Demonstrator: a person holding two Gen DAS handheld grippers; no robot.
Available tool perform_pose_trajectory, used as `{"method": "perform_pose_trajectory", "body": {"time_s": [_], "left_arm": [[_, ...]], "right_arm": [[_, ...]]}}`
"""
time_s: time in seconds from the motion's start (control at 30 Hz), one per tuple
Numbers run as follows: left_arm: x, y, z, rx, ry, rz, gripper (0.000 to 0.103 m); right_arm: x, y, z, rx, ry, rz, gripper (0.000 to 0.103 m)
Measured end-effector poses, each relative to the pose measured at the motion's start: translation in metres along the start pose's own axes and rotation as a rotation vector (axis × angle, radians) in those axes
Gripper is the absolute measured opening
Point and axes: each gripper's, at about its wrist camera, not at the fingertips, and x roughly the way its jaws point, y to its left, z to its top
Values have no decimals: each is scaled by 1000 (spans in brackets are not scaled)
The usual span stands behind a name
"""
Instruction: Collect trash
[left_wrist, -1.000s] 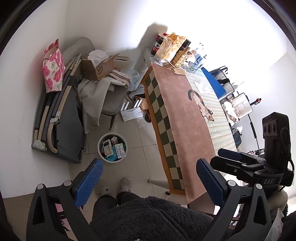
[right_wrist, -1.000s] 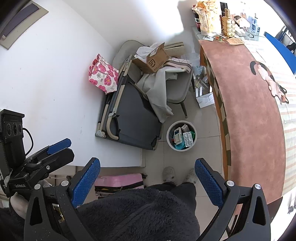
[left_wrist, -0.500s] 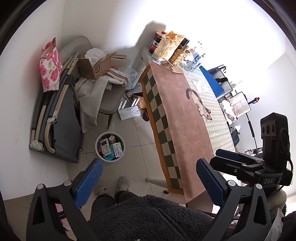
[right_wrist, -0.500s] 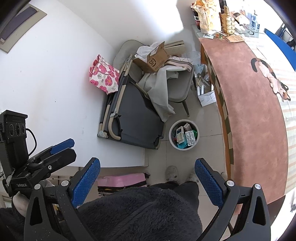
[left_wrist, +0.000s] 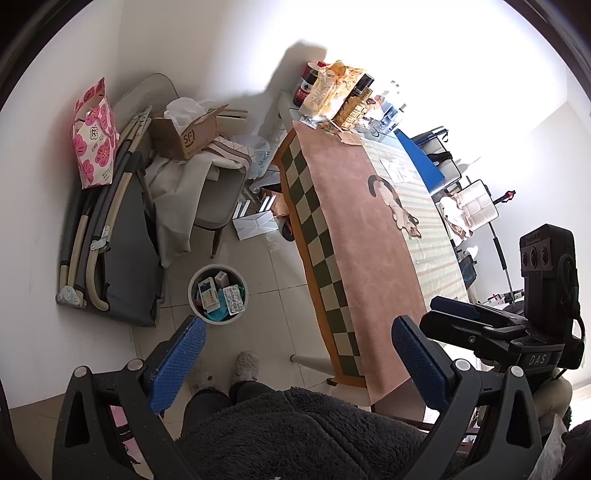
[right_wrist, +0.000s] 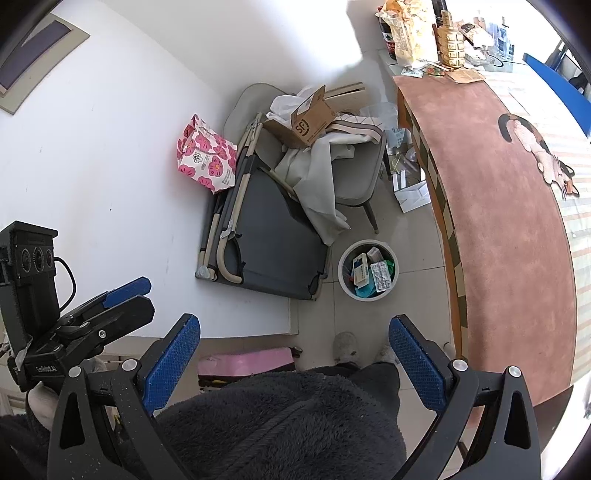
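Note:
A round white trash bin (left_wrist: 194, 295) (right_wrist: 345, 284) stands on the tiled floor beside the table. It holds medicine boxes (left_wrist: 209, 293) (right_wrist: 361, 272), a blister pack (left_wrist: 234, 299) (right_wrist: 380, 276) and teal wrappers. My left gripper (left_wrist: 295, 363) is open and empty, held high above the floor near my body. My right gripper (right_wrist: 293, 360) is open and empty too, also held high. Each gripper shows from the side in the other's view, the right (left_wrist: 480, 325) and the left (right_wrist: 110, 306).
A long table (left_wrist: 362, 236) with a pink cat-pattern cloth has snack bags and bottles (left_wrist: 332, 96) at its far end. A chair (left_wrist: 218, 199) piled with cloth and a cardboard box (left_wrist: 186, 136), a folded cot (left_wrist: 122, 251), a flowered bag (left_wrist: 94, 144) stand by the wall.
Both grippers have drifted slightly, so the bin and clutter shift a little in each view. Both stay open and empty.

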Motion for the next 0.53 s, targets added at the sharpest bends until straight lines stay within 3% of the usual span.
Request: {"method": "perform_pose_trajectory", "body": {"time_s": [0.53], "left_arm": [[4, -6, 7, 14, 7, -6, 103]], "right_arm": [[1, 1, 5, 7, -3, -1, 103]]}}
